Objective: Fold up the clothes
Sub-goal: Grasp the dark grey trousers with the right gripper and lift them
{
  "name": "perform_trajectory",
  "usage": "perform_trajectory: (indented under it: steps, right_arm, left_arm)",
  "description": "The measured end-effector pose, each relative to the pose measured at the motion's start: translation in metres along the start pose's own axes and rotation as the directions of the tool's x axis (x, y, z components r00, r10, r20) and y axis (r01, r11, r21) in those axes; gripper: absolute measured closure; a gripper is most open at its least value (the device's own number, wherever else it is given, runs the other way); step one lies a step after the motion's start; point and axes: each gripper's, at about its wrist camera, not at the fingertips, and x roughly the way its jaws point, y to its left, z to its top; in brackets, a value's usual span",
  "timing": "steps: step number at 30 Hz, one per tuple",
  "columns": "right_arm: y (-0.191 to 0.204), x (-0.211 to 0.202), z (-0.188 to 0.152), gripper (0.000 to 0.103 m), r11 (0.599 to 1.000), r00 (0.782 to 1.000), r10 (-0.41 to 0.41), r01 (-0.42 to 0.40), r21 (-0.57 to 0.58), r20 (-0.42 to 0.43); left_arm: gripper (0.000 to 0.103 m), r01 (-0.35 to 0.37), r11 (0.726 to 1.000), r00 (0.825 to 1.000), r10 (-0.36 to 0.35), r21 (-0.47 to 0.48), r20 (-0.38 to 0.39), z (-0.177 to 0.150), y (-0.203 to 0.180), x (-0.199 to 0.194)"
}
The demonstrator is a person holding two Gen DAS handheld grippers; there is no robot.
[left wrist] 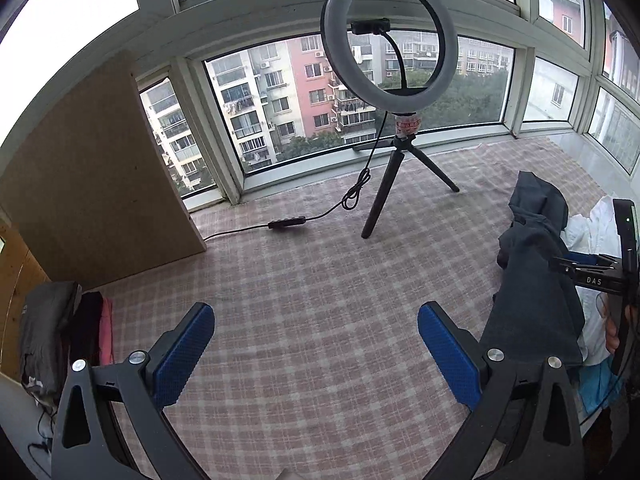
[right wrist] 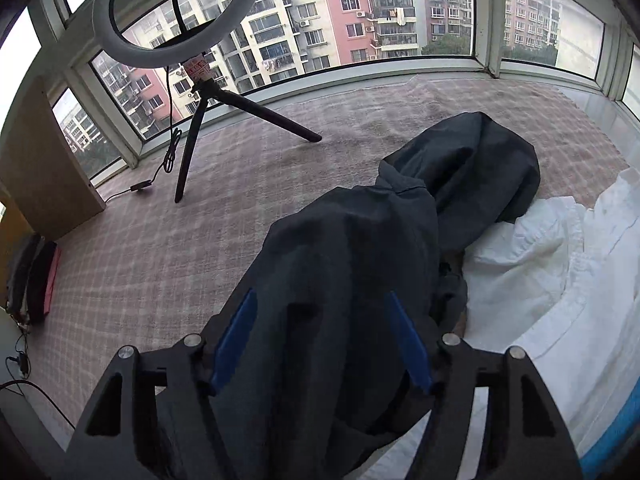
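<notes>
A dark grey garment (right wrist: 360, 240) lies bunched on the pink checked cloth (right wrist: 180, 248), draped over my right gripper (right wrist: 320, 312). Its blue pads (right wrist: 236, 340) stand apart with the fabric lying between and over them, so the jaws are open. In the left wrist view the same garment (left wrist: 532, 280) hangs at the right, by the right gripper's body (left wrist: 600, 280). My left gripper (left wrist: 316, 320) is open and empty above the checked cloth (left wrist: 300, 280), left of the garment. A white garment (right wrist: 540, 260) lies crumpled to the right of the dark one.
A ring light on a black tripod (left wrist: 390, 128) stands at the back by the windows, its cable and switch (left wrist: 286, 223) trailing left. A wooden board (left wrist: 92, 168) leans at the left. Folded dark and pink clothes (left wrist: 64, 332) lie at the left edge.
</notes>
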Motion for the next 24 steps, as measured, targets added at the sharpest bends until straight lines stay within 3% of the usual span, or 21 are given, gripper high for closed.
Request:
perform_trajectory:
  steps: [2,5,7,9,12,15,17,20,22,24]
  right_arm:
    - [0.002,0.019,-0.006,0.074,1.000,0.998,0.012,-0.014,-0.021,-0.064]
    - [0.004,0.025,-0.013,0.091,0.997,0.994,0.072,-0.075,-0.032,-0.086]
    - [-0.002,0.017,-0.012,0.093,0.992,0.989,0.124,-0.122,0.028,-0.074]
    - [-0.013,0.003,-0.010,0.095,0.965,0.972,0.231,-0.223,0.141,-0.048]
    - [-0.019,-0.028,-0.008,0.096,0.874,0.916,0.400,-0.394,0.284,0.037]
    - [-0.010,-0.068,-0.008,0.097,0.811,0.872,0.474,-0.487,0.323,0.125]
    - [0.007,-0.102,-0.008,0.097,0.817,0.865,0.474,-0.502,0.285,0.163]
    - [0.050,-0.146,-0.002,0.098,0.809,0.826,0.528,-0.560,0.178,0.195]
    - [0.092,-0.165,0.006,0.099,0.792,0.792,0.586,-0.604,0.082,0.175]
    - [0.148,-0.160,0.015,0.099,0.779,0.775,0.624,-0.627,-0.008,0.101]
  left_arm:
    - [0.001,-0.023,1.000,1.000,0.023,-0.014,-0.014,0.000,0.009,0.006]
    - [0.001,-0.037,0.998,0.999,0.035,-0.041,-0.030,-0.004,0.020,0.011]
    - [0.001,-0.032,0.998,0.999,0.030,-0.057,-0.038,-0.006,0.027,0.013]
    - [0.001,-0.019,0.997,0.999,0.017,-0.072,-0.037,-0.009,0.032,0.011]
    - [0.001,0.005,0.997,1.000,-0.007,-0.082,-0.021,-0.016,0.039,0.003]
    - [0.001,0.025,0.997,1.000,-0.025,-0.079,-0.005,-0.025,0.048,-0.006]
    - [0.001,0.030,0.996,1.000,-0.030,-0.089,0.001,-0.032,0.057,-0.011]
    - [0.001,0.039,0.993,0.999,-0.037,-0.115,0.012,-0.045,0.074,-0.022]
    - [0.001,0.030,0.991,0.999,-0.027,-0.133,0.025,-0.055,0.088,-0.032]
    - [0.001,0.010,0.989,0.999,-0.005,-0.148,0.039,-0.067,0.102,-0.042]
